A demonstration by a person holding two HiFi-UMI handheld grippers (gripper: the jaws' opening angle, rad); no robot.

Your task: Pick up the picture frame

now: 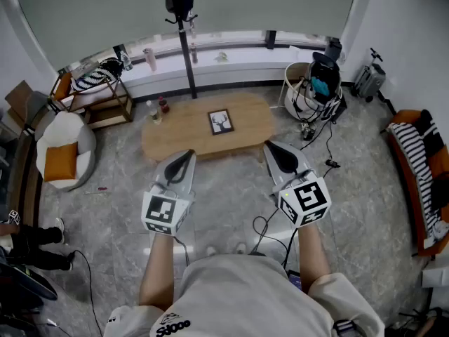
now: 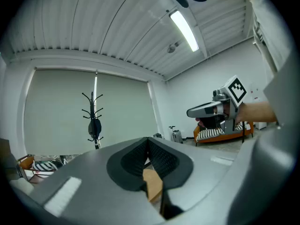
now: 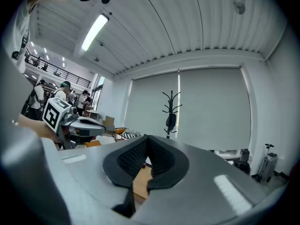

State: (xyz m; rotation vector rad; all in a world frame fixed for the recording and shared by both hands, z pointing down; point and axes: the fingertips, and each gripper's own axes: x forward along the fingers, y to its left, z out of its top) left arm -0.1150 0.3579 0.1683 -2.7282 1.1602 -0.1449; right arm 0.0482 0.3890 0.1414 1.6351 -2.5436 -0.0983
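Standing back from the low wooden table, the person holds both tools level and pointed toward it, and the picture frame lies flat near the middle of the tabletop, ahead of and between the two claws. The frame's long axis runs roughly away from the person, tipped slightly off straight. In the head view it sits a little closer to the tip of the left gripper than to the right gripper, though the margin is small and either could reach it. Both are well short of the frame, with bare floor and the table's near edge in between, so I judge the coming move to be a forward reach and a dip down to the tabletop. Each gripper view shows its own ribbed pads pressed together at the tips, with nothing between them. Two small bottles stand at the table's left end, well apart from the frame. The frame's print looks like an antlered head, with no legible words; the cubes carry only square marker patterns, and the shirt print is too small to read.
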